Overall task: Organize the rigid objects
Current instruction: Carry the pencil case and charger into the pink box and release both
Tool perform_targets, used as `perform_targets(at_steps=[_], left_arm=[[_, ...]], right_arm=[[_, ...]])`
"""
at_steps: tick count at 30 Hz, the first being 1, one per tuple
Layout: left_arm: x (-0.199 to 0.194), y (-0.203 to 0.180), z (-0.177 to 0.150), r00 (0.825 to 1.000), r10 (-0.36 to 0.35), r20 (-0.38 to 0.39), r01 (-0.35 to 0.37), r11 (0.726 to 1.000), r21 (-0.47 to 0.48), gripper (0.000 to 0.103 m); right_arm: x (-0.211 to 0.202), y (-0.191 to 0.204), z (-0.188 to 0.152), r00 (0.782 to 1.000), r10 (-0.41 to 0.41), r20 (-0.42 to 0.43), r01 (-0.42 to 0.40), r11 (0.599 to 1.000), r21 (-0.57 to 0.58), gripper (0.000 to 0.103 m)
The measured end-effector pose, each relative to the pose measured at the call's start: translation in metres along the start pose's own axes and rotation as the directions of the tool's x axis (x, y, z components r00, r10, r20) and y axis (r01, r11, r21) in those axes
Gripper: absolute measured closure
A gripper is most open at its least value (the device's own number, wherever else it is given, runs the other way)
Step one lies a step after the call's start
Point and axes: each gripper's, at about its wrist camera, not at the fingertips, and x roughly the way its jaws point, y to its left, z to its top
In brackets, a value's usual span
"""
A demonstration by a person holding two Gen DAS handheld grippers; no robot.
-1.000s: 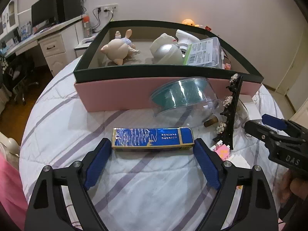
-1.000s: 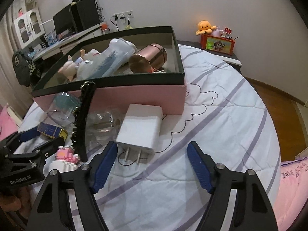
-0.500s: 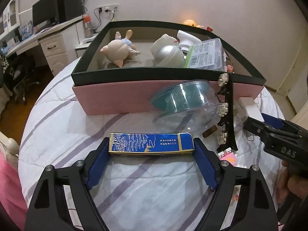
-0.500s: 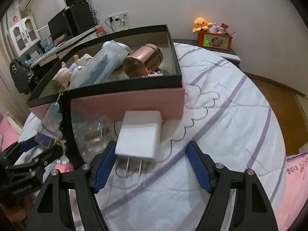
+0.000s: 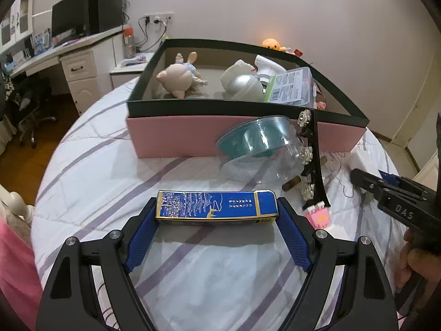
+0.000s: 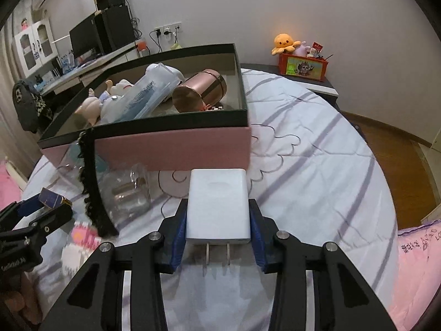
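My left gripper (image 5: pixel 216 220) is shut on a flat blue and gold box (image 5: pixel 216 206), its pads on both short ends, just above the quilt. My right gripper (image 6: pixel 217 220) is shut on a white plug adapter (image 6: pixel 217 204), prongs pointing back at the camera. The pink box with a dark green rim (image 5: pixel 248 110) stands behind, also in the right wrist view (image 6: pixel 176 149). It holds a doll (image 5: pixel 179 78), a silver ball, a plastic case and a copper tin (image 6: pixel 199 91).
On the quilt in front of the box lie a teal tape spool in a clear case (image 5: pixel 259 143), a black jewelled strip (image 5: pixel 311 165), a pink block toy (image 5: pixel 319 216) and a small glass bottle (image 6: pixel 129 193). A desk stands far left, a nightstand (image 6: pixel 303 69) far right.
Both grippers moved forward and closed: the left onto the blue box, the right onto the white adapter. Both were open around them before.
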Motion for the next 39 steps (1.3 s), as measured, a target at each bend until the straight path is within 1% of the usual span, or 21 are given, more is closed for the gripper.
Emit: perform_targets(at_steps=[6,12,18,22,26,28,30,33,35,39], left_arm=[[-0.015,0.004,-0.008,1.0,0.014,0.024,-0.014,1.0,0.002,0.019],[-0.03,0.002,-0.008,0.999,0.017,0.051,-0.017,1.0,0.009,0.019],[-0.049,0.002,0.005,0.995,0.017,0.1,-0.018,1.0,0.015,0.019],[-0.062,0.002,0.022,0.99,0.012,0.144,-0.015,1.0,0.024,0.019],[-0.074,0.003,0.048,0.98,0.01,0.198,-0.017,0.999,0.034,0.019],[-0.08,0.003,0.069,0.97,0.02,0.243,-0.031,0.999,0.04,0.019],[-0.079,0.004,0.091,0.963,0.017,0.27,-0.028,0.999,0.037,0.019],[-0.069,0.004,0.119,0.958,0.007,0.286,-0.018,0.999,0.035,0.019],[-0.059,0.005,0.133,0.959,-0.001,0.285,-0.009,0.999,0.033,0.019],[-0.033,0.005,0.161,0.959,0.006,0.285,-0.016,0.999,0.033,0.019]], right_arm=[[-0.018,0.003,-0.01,0.999,0.046,0.019,-0.046,0.999,-0.004,0.062],[-0.036,0.017,-0.009,0.996,0.08,0.048,-0.079,0.997,-0.026,0.062],[-0.05,0.031,0.002,0.99,0.113,0.082,-0.109,0.993,-0.055,0.062],[-0.058,0.039,0.015,0.985,0.135,0.105,-0.127,0.989,-0.073,0.062],[-0.067,0.045,0.041,0.978,0.15,0.143,-0.136,0.986,-0.097,0.062],[-0.07,0.045,0.059,0.973,0.157,0.166,-0.141,0.984,-0.106,0.062],[-0.067,0.045,0.083,0.972,0.144,0.184,-0.125,0.986,-0.113,0.062],[-0.05,0.042,0.113,0.974,0.137,0.178,-0.12,0.987,-0.104,0.062],[-0.033,0.039,0.133,0.978,0.13,0.164,-0.116,0.989,-0.09,0.062],[-0.001,0.032,0.159,0.984,0.128,0.127,-0.121,0.991,-0.059,0.062]])
